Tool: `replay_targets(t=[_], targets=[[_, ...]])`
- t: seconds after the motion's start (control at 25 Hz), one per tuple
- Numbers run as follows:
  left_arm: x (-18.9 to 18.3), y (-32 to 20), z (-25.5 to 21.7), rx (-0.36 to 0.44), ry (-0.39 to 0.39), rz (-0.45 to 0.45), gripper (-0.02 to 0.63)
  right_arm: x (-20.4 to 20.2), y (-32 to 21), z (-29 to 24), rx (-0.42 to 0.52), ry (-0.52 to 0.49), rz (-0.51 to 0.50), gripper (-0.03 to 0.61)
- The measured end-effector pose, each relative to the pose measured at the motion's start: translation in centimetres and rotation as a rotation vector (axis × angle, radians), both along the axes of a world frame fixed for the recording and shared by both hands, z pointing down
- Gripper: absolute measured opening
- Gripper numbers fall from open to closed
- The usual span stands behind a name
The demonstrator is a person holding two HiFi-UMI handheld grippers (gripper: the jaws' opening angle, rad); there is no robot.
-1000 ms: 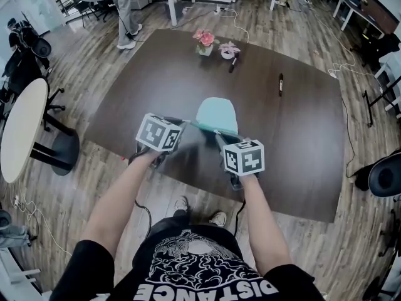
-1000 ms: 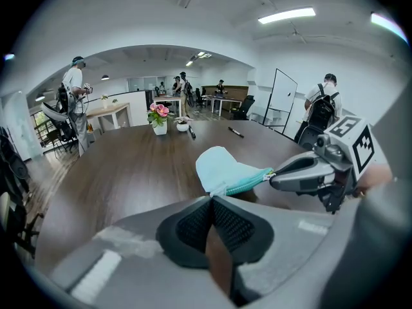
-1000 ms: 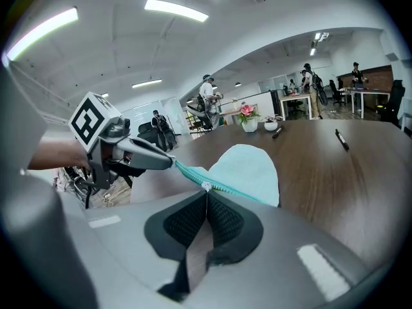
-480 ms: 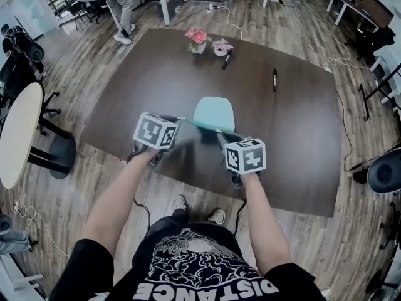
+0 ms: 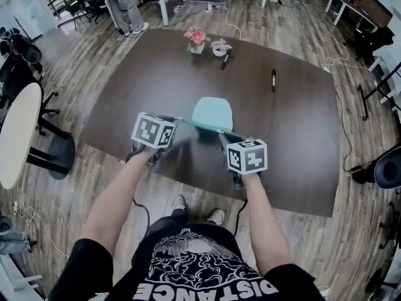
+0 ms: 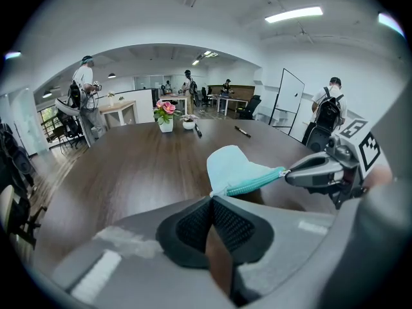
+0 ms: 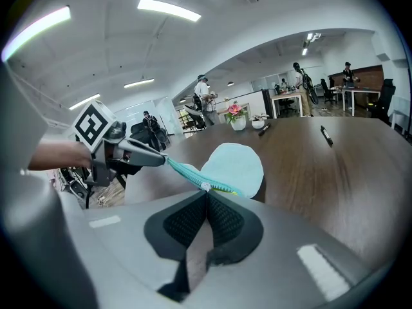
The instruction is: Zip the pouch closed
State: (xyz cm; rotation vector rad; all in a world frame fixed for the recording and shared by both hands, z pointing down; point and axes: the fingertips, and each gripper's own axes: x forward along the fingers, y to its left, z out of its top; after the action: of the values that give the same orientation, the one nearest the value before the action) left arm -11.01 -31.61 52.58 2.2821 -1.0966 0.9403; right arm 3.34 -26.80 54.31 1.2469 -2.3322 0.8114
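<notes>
A light teal pouch (image 5: 212,112) hangs over the dark table (image 5: 301,137), held taut along its teal zipper (image 7: 187,172) between both grippers. My left gripper (image 5: 180,120) is shut on the zipper's left end, and in the left gripper view its pads (image 6: 193,227) pinch that corner of the pouch (image 6: 233,165). My right gripper (image 5: 220,133) is shut on the small silver zipper pull (image 7: 205,187) at the right end. In the right gripper view the pouch (image 7: 235,166) droops beyond the jaws, and the left gripper (image 7: 161,160) holds the far end.
At the table's far side stand a pot of pink flowers (image 5: 195,38) and a small white dish (image 5: 220,46), with a marker (image 5: 224,61) and a black pen (image 5: 273,79) lying nearby. A round pale table (image 5: 19,130) and office chairs stand to the left.
</notes>
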Motion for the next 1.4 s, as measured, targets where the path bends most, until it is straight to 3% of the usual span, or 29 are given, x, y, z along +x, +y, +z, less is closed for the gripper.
replay_targets(t=[0.68, 0.92, 1.4], targets=[[-1.6, -0.1, 0.5, -0.01, -0.006, -0.025, 0.006, 1.3, -0.2, 0.2, -0.013, 0.012, 0.033, 0.006], [-0.8, 0.5, 1.1, -0.015, 0.036, 0.019, 0.008, 2.1, -0.2, 1.3, -0.038, 0.03, 0.07, 0.005], [-0.1, 2.4, 3.9, -0.063, 0.038, 0.061, 0.008, 2.8, 0.8, 4.4, -0.102, 0.096, 0.113, 0.006]])
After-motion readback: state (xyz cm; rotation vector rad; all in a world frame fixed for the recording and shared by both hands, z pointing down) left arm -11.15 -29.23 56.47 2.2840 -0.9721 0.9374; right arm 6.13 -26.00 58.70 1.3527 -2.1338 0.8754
